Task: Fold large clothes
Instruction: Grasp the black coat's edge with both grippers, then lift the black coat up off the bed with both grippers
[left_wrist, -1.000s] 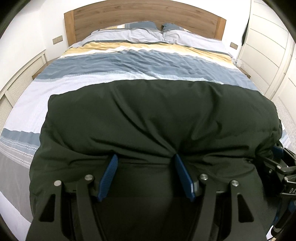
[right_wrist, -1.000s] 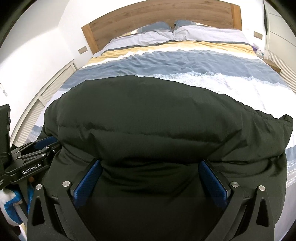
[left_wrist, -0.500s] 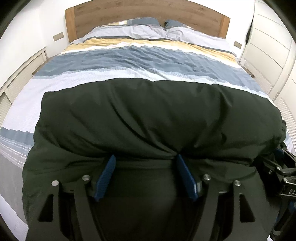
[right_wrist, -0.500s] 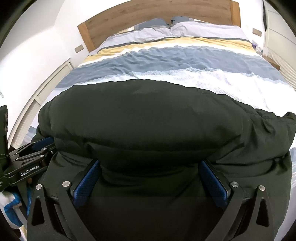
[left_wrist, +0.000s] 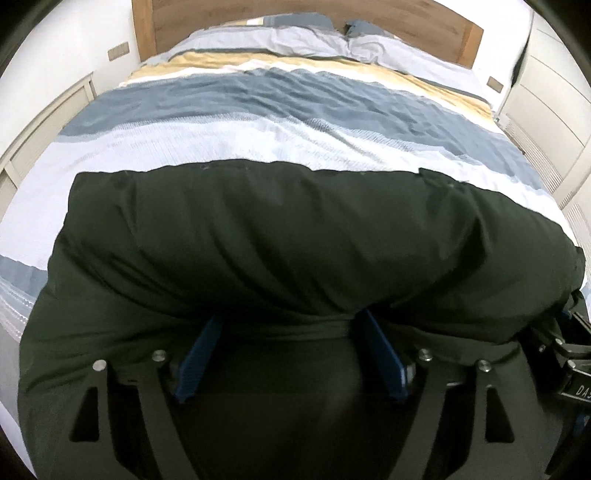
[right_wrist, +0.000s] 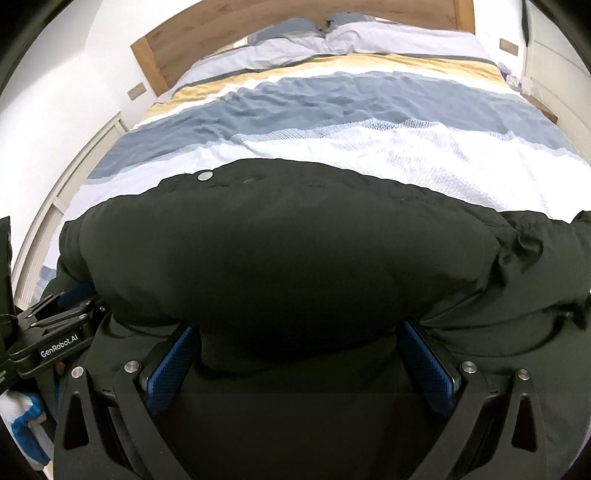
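Jacket (left_wrist: 314, 236) dark, puffy, folded at bed (left_wrist: 295, 122) foot | L gripper (left_wrist: 288, 332) jaws just been opening, fabric between, tips hidden | R gripper (right_wrist: 299, 332) spread wide round bulge, grip unclear | near edge cut off

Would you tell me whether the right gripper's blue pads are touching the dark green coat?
Touching. In the right wrist view the coat bulges down between the right gripper, and both blue pads lie against its fabric with no visible gap.
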